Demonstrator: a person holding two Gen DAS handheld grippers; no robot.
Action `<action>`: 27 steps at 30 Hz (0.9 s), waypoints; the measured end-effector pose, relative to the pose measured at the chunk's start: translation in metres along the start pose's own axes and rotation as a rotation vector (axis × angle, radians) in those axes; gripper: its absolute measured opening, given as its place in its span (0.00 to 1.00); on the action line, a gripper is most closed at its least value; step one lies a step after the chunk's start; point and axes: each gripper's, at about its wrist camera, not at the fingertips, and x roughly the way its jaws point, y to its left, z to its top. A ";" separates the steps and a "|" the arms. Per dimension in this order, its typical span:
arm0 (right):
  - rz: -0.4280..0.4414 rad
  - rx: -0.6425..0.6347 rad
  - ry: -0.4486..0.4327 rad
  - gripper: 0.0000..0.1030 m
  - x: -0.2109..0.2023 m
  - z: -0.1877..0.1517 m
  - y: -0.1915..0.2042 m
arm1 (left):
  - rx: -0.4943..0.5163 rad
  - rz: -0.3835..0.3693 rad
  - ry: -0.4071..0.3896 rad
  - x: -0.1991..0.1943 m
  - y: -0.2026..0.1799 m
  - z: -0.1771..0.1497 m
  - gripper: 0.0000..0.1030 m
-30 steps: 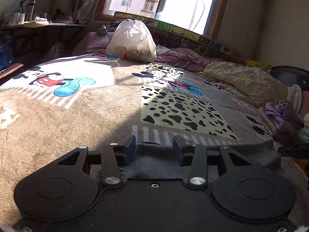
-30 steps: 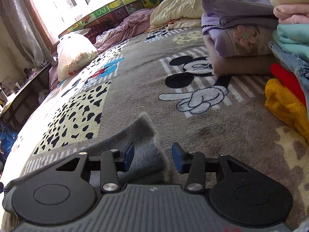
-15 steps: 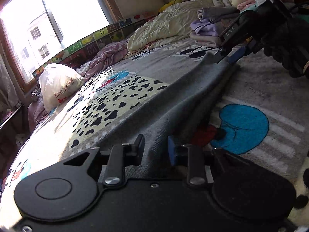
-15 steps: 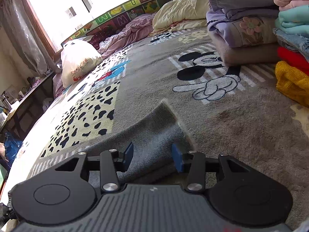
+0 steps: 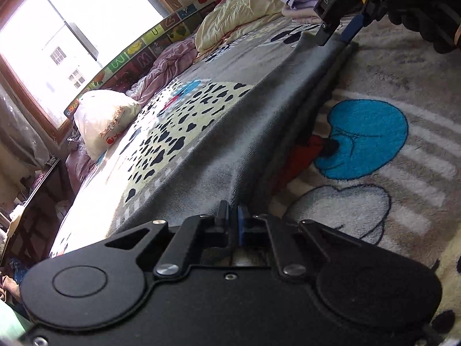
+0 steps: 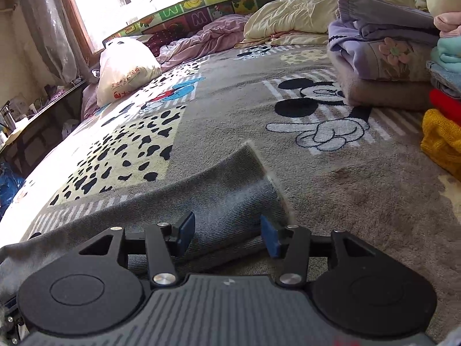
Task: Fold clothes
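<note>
Bedroom w/ a sunlit window; most of both views is taken up by a cartoon-print blanket spread over the bed, dalmatian-spot patch toward the window side. A white plastic bag is seen near the far edge, next to a crumpled pink sheet & a cream quilt. At the right of the right wrist view, a stack of folded clothes is set on the blanket, w/ a yellow knit just beside it.

The grey garment is laid flat on the blanket as a long band, folded edge running between the two tools. Its near end is pinched by the left gripper, pads closed tight on the fabric, hardly any gap. The right gripper is held over the garment's other end w/ jaws spread wide; cloth is seen between the blue pads but is not clamped. In the left wrist view that same tool is seen at the far end of the band, top right, held by a dark-gloved hand.
</note>
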 end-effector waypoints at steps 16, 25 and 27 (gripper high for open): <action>0.081 0.294 -0.038 0.33 0.005 0.006 -0.055 | 0.085 0.036 -0.136 0.002 -0.006 -0.002 0.07; 0.092 0.177 -0.069 0.11 -0.014 0.022 -0.036 | 0.112 -0.009 -0.076 0.000 -0.009 -0.002 0.06; 0.050 0.143 -0.013 0.11 -0.009 0.019 -0.036 | 0.129 0.010 -0.067 0.003 -0.014 0.000 0.06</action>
